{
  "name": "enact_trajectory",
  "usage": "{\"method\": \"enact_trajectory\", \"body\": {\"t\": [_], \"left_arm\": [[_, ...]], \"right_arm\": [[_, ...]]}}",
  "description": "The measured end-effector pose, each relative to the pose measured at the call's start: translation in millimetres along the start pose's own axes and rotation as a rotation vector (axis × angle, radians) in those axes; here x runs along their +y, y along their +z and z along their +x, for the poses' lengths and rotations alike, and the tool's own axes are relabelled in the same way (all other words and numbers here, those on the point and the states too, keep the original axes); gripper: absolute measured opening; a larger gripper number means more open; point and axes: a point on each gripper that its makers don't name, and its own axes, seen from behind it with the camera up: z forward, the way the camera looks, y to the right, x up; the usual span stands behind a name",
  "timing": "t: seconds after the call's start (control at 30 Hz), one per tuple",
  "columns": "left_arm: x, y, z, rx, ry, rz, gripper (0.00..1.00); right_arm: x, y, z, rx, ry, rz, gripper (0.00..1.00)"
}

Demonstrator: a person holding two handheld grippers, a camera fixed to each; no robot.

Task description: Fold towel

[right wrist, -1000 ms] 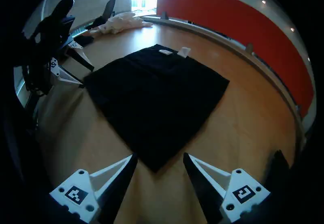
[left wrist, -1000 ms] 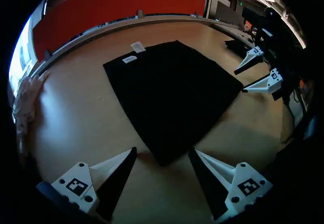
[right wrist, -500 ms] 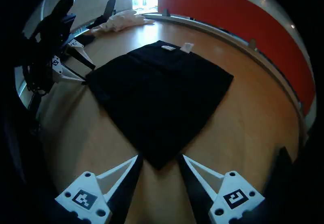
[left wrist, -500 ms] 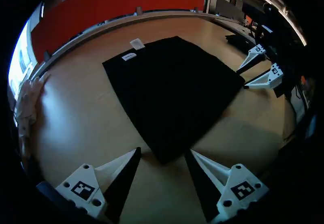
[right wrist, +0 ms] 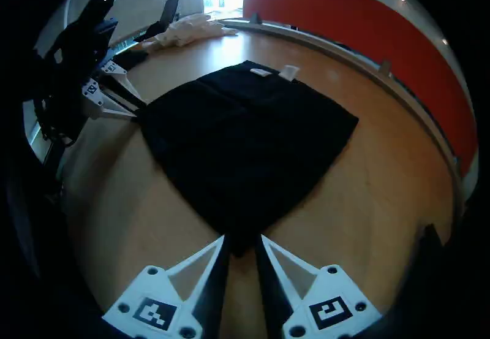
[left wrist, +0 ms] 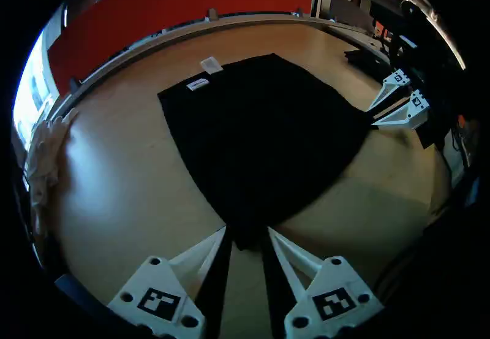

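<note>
A black towel (left wrist: 263, 130) lies flat and spread on the wooden table (left wrist: 122, 173), with two small white tags (left wrist: 197, 84) near its far corner. In the left gripper view, my left gripper (left wrist: 246, 235) is shut on the towel's nearest corner, and the right gripper (left wrist: 371, 113) holds the corner at the right. In the right gripper view, the same towel (right wrist: 245, 137) points one corner at me, and my right gripper (right wrist: 242, 239) is shut on that corner. At the towel's left corner there, the left gripper (right wrist: 136, 111) is closed on the cloth.
A red partition (left wrist: 184, 2) runs behind the table's curved far edge. A heap of white cloth (right wrist: 190, 29) lies at the table's far end, near dark office chairs (right wrist: 165, 11). Bare wood (right wrist: 380, 173) surrounds the towel on all sides.
Both grippers moved forward onto the towel's near corners and their fingers closed from wide open to pinching the cloth. The towel itself stays flat.
</note>
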Motion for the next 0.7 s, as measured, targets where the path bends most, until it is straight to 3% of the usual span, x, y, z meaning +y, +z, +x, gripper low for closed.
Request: {"method": "enact_trajectory", "body": {"t": [0.1,0.3,0.7], "left_arm": [[-0.4,0.1,0.8,-0.004,-0.015,0.006,0.15],[2.6,-0.1,2.1,-0.01,-0.035,-0.001,0.1],[5.3,-19.4,19.2,0.026,-0.085,0.003,0.1]], "right_arm": [[-2.1,-1.0,-0.1,0.002,0.007,0.001,0.2],[-0.9,-5.0,5.6,0.02,0.027,-0.02,0.18],[3.3,-27.4,25.9,0.067,0.032,-0.041,0.18]]}}
